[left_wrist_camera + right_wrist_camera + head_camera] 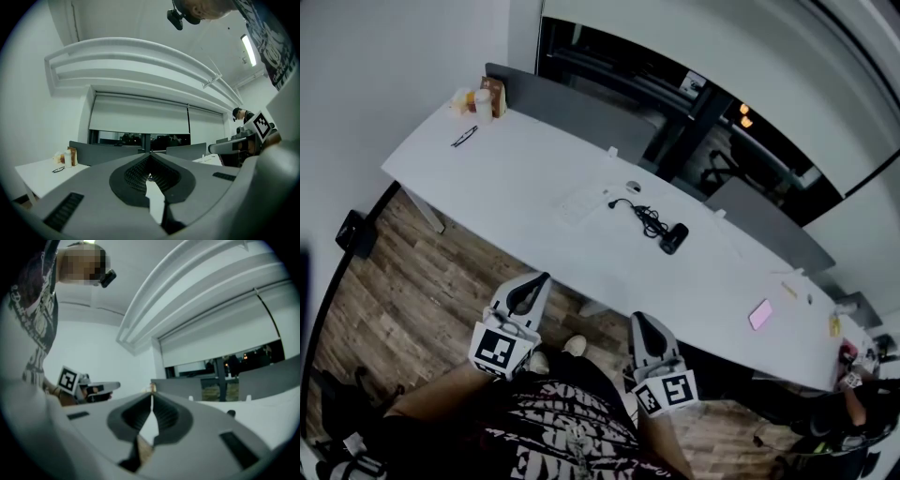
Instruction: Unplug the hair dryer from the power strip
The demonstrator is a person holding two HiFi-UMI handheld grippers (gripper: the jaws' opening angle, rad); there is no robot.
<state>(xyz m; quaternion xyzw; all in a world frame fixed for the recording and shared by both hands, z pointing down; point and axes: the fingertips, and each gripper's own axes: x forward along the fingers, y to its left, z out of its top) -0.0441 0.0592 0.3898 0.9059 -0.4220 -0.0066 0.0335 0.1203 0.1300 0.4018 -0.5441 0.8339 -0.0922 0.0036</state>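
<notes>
Long white table (487, 164) carries black hair dryer (673, 237) mid-surface, cord (646, 219) trailing left to pale power strip (579, 203). Left gripper (540, 279) and right gripper (638, 319), both pinched together, empty, off near edge, well apart from the plug. Likely best: pin strip, pull plug straight.

Grey left tongs (538, 279) and right tongs (639, 320), checkered marker cubes (499, 349), black printed shirt (567, 433).

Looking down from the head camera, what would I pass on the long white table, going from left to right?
In order: glasses → white power strip → black hair dryer → pink flat thing.
</notes>
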